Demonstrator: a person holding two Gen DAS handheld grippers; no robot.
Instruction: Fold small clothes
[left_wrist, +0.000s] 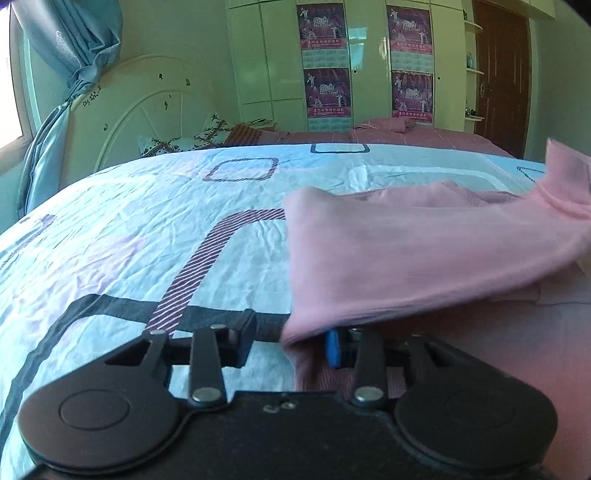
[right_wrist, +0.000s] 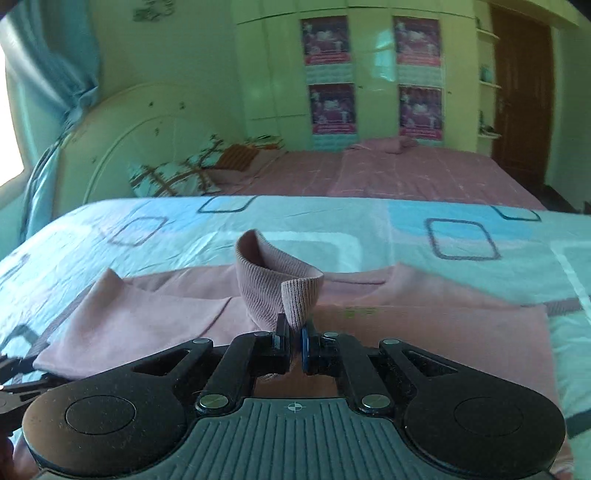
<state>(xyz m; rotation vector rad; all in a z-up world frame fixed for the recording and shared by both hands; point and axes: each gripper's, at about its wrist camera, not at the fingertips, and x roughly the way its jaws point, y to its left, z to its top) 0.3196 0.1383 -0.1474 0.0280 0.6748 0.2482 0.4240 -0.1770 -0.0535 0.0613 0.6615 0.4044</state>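
Pink garment (right_wrist: 406, 317) lies flat on the patterned bedspread (right_wrist: 332, 221), long axis running side to side – right gripper (right_wrist: 295, 347) clamped on its ribbed cuff (right_wrist: 273, 280), which stands upright; left gripper (left_wrist: 291, 341) fingers apart around a lifted fabric edge.

Soft pink knit garment (right_wrist: 369, 314) with ribbed cuff (right_wrist: 273, 280) lies on wrinkled cotton bedsheet (left_wrist: 129, 240).

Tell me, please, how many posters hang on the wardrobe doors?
4: upper left poster, lower left poster, upper right poster, lower right poster, two stacked on each of two doors. None seems hidden.
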